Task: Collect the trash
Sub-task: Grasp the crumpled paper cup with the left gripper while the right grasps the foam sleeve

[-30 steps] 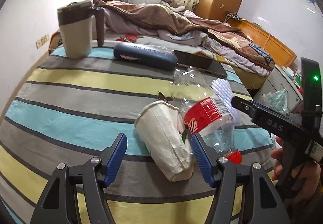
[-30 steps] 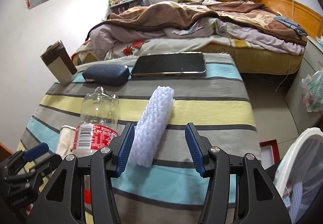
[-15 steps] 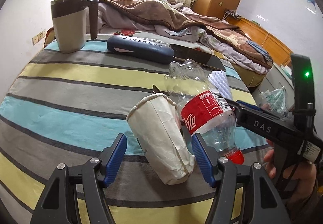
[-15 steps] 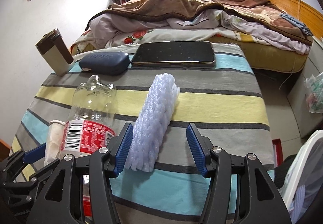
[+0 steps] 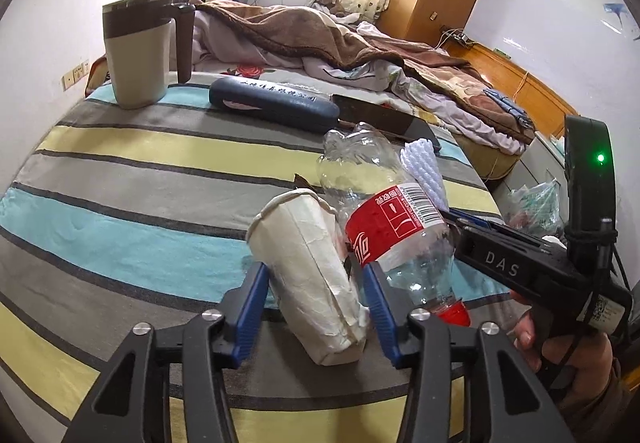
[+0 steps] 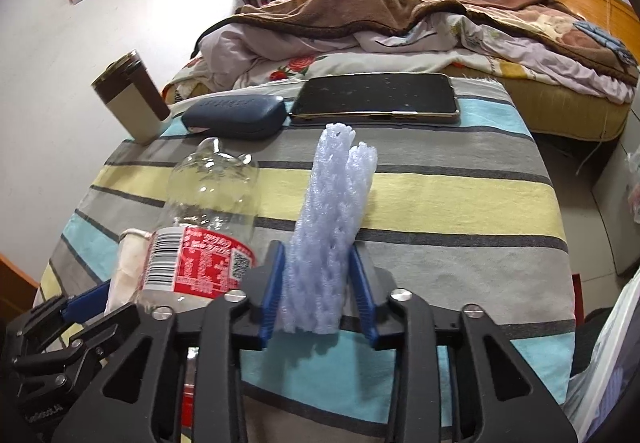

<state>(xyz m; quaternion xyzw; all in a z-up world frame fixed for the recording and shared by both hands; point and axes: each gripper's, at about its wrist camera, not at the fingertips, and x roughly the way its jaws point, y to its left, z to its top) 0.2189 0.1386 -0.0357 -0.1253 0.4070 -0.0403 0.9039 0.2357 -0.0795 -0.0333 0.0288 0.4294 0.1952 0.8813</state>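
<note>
Between both pairs of blue-padded jaws, trash on a striped tabletop: two grippers closing at once.

Left gripper (image 5: 314, 303) narrows on a crumpled white paper cup (image 5: 310, 275) lying on its side, pads at its flanks, right pad seemingly touching. Right gripper (image 6: 318, 291) squeezes the near end of a white foam net sleeve (image 6: 330, 223), which rises off the striped cloth (image 5: 120, 171). Between them lies an empty plastic bottle (image 5: 384, 219), red-labelled. Farther back: a dark glasses case (image 6: 234, 115), a tablet (image 6: 374, 97) and a beige mug (image 5: 136, 51).
</note>
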